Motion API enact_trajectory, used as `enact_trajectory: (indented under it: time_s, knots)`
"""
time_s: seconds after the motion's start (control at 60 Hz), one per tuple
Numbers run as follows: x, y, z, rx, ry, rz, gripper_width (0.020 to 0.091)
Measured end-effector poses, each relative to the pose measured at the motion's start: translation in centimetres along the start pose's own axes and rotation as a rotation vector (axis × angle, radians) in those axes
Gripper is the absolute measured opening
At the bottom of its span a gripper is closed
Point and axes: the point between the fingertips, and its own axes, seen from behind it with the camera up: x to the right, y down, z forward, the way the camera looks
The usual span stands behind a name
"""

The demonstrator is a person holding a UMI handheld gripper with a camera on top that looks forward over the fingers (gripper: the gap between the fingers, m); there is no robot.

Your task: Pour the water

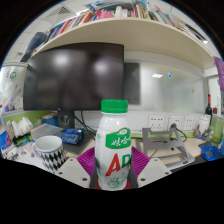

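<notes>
A white drink bottle [114, 146] with a green cap stands upright between the purple pads [137, 162], the jaws closed on its sides. Left of it, a patterned mug [50, 152] sits on the desk [180, 152], below a dark monitor [75, 76].

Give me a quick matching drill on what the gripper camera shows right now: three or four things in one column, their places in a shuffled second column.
Things:
1. bottle with green cap
2. black-and-white patterned mug
3. monitor
4. books

Places:
A. on the shelf above the monitor
B. between the gripper fingers
C. on the desk beside the bottle
D. behind the bottle, under the shelf

Pairs: 1-B, 2-C, 3-D, 4-A
</notes>
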Motion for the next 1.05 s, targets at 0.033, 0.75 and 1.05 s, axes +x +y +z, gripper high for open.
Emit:
enact_trajectory:
  time_s: [0.033,0.75,1.05]
  knots:
    - [0.0,0.0,0.0,0.004,0.004,-0.001,0.0503]
    - [-6.5,-6.1,-19.2,-0.262,0.148,-0.011,0.0837]
    - [-8.4,-8.5,-23.7,-0.252,0.204,-0.01,0.0836]
